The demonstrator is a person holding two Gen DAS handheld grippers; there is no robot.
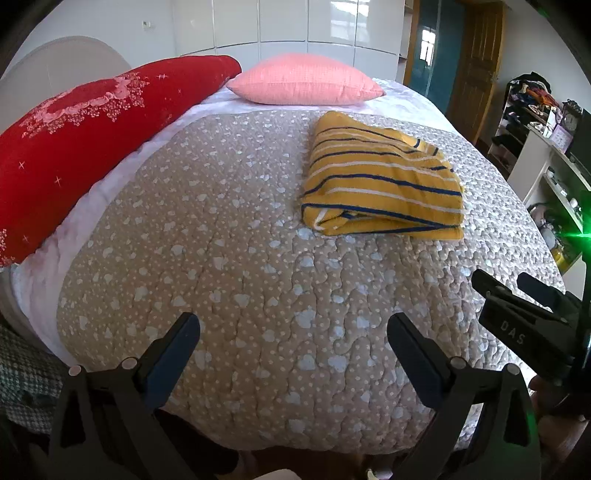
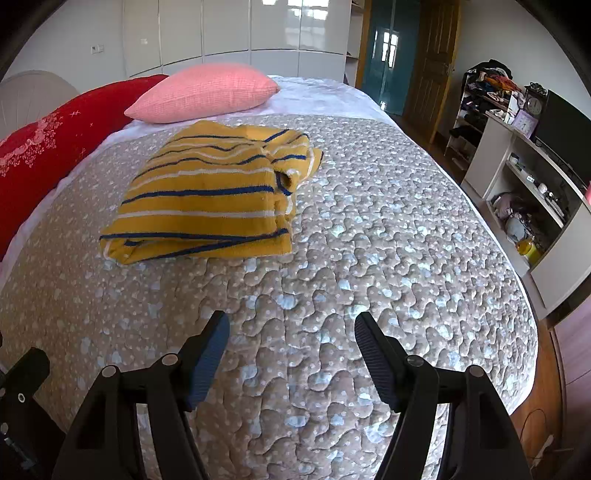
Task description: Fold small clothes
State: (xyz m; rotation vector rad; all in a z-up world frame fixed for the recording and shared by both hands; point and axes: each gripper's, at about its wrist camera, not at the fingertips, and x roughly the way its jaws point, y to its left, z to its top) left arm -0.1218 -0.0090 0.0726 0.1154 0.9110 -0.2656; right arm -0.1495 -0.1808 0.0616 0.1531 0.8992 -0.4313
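A yellow garment with blue and white stripes (image 1: 384,181) lies folded into a thick rectangle on the quilted bed cover (image 1: 236,258). In the right wrist view the same folded garment (image 2: 207,199) sits ahead and to the left. My left gripper (image 1: 293,328) hangs open over bare quilt, well short of the garment, with nothing between its fingers. My right gripper (image 2: 291,328) is also open and empty above the quilt (image 2: 369,240). In the left wrist view the right gripper (image 1: 513,288) shows at the right edge.
A long red pillow (image 1: 92,129) and a pink pillow (image 1: 306,79) lie at the head of the bed. White wardrobes (image 2: 229,29) stand behind. A white shelf unit (image 2: 524,184) with small items and a clock stands right of the bed's edge.
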